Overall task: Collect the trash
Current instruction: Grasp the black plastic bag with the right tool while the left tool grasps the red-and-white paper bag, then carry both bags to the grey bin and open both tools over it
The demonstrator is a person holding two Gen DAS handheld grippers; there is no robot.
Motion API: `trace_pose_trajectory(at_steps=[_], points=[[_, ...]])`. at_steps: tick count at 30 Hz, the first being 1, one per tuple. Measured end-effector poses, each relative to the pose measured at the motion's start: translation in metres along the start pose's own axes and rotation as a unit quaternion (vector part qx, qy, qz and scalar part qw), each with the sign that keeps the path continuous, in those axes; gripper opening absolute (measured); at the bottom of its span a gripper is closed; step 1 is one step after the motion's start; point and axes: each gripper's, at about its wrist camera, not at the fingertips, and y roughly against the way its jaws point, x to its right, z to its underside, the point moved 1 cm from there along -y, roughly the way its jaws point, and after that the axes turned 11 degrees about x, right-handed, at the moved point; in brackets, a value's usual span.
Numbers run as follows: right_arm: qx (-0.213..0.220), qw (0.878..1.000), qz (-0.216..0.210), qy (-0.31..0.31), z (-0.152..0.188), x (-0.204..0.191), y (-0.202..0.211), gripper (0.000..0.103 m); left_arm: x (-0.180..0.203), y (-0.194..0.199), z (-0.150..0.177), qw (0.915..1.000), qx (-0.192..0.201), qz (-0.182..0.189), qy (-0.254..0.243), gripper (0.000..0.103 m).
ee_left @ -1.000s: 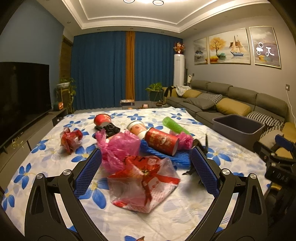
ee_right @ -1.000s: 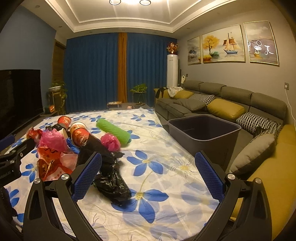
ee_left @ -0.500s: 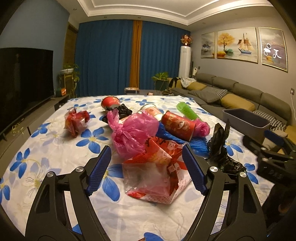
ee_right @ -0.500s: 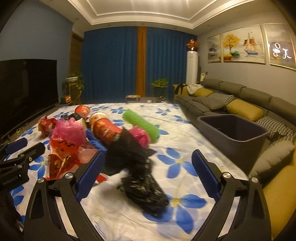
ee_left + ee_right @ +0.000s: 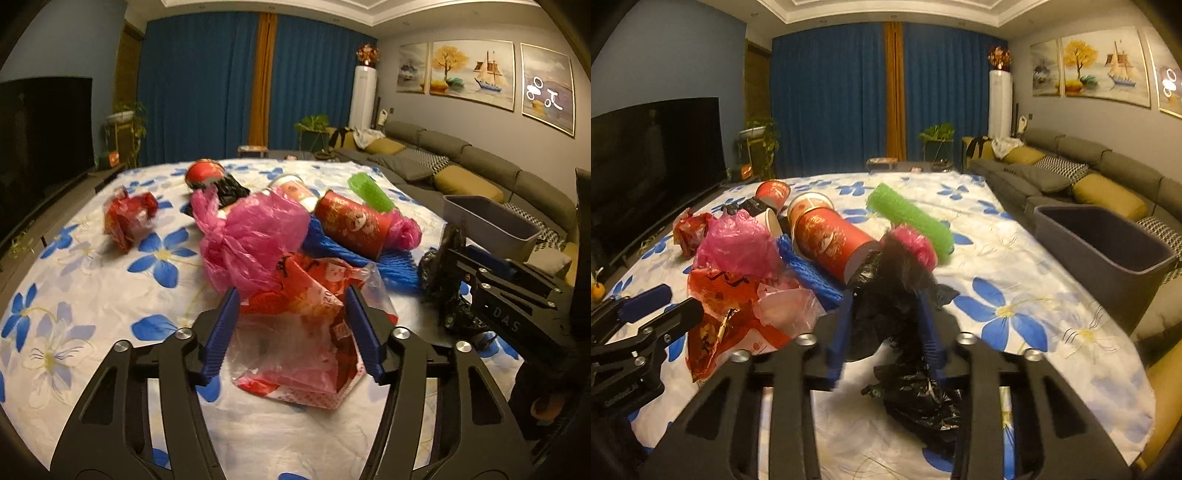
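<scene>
A pile of trash lies on a flowered tablecloth (image 5: 85,295): a red-and-clear plastic bag (image 5: 306,332), a pink bag (image 5: 255,236), a red can (image 5: 351,225), a green foam roll (image 5: 369,192) and blue netting (image 5: 391,266). My left gripper (image 5: 291,332) has its jaws closing around the red-and-clear bag (image 5: 727,306), still a little apart. My right gripper (image 5: 884,325) is shut on a black plastic bag (image 5: 890,291) and shows in the left wrist view (image 5: 517,295) at the right.
A grey bin (image 5: 1104,251) stands off the table's right edge by the sofa (image 5: 1108,177). More trash lies at the back: a crumpled red wrapper (image 5: 127,218), red paper cups (image 5: 774,192) and a small black bag (image 5: 229,188). A TV (image 5: 653,155) is on the left.
Both grippers moved forward over the table and closed in. The right one shut on the black bag; the left jaws narrowed around the red-and-clear bag.
</scene>
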Motion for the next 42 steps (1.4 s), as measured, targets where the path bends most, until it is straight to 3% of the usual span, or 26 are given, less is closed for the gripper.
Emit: trace_pose_trajectory(at_steps=[2,5,9,14,30,42], points=[[0.002,1.0,0.002,0.005,0.0,0.001,0.002,0.015,0.0,-0.006,-0.001,0.9999,-0.013,0.009,0.008,0.046],[0.007,1.0,0.004,0.005,-0.001,0.005,0.007,0.007,0.001,-0.011,0.001,0.9993,-0.028,0.02,0.016,0.03],[0.019,1.0,0.01,0.002,-0.003,0.014,0.018,0.003,0.003,-0.012,0.003,0.9988,-0.037,0.027,0.017,0.013],[0.034,0.999,0.011,-0.008,-0.006,0.024,0.033,0.002,0.006,-0.005,0.001,0.9987,-0.029,0.037,0.018,0.004],[0.08,0.996,0.014,-0.031,-0.026,0.047,0.07,0.001,0.036,0.039,-0.038,0.9936,0.039,0.105,0.009,0.002],[0.112,0.992,0.038,-0.039,-0.043,0.074,0.086,0.001,0.067,0.031,-0.072,0.9884,0.071,0.133,-0.015,0.002]])
